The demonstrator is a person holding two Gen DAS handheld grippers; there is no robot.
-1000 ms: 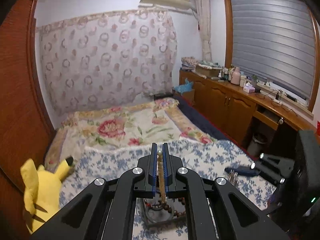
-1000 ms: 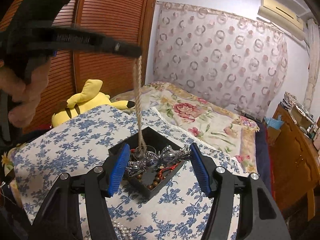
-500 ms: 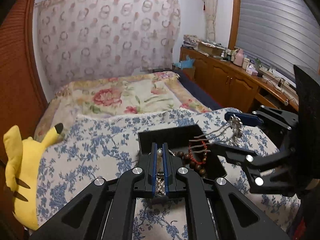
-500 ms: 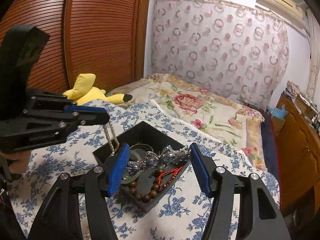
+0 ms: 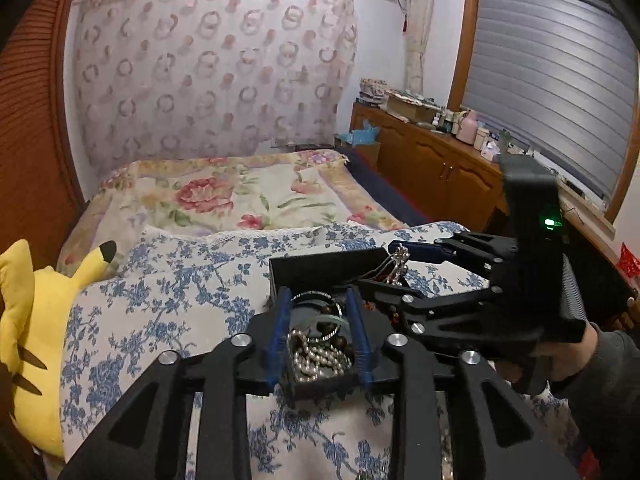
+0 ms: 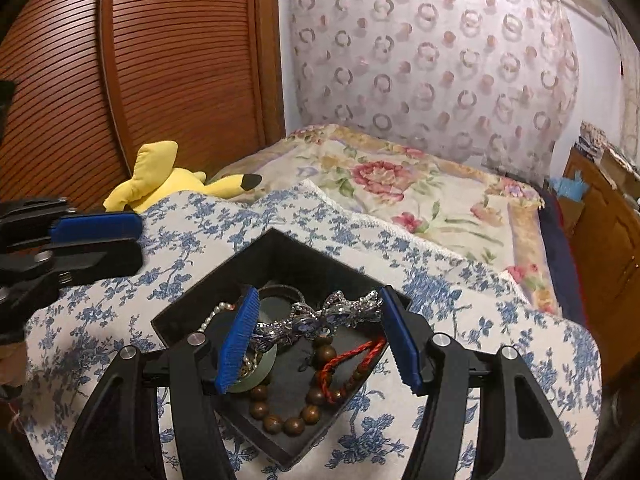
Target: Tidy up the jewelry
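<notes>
Black jewelry box (image 6: 280,252) sits on the blue-floral cloth (image 6: 480,332), on the bed. Pearl necklace (image 5: 316,360) lies piled in the box's near end, directly under the left gripper (image 5: 320,336), whose jaws are spread with nothing between them. Right gripper (image 6: 320,340) is also spread wide, but a silver rhinestone piece (image 6: 320,318) stretches across the gap between its blue pads, raised above the box contents. Below it: wooden bead bracelet (image 6: 288,420), red cord (image 6: 348,360), green bangle (image 6: 256,376). Yellow plush (image 6: 168,180) lies by the wardrobe.
</notes>
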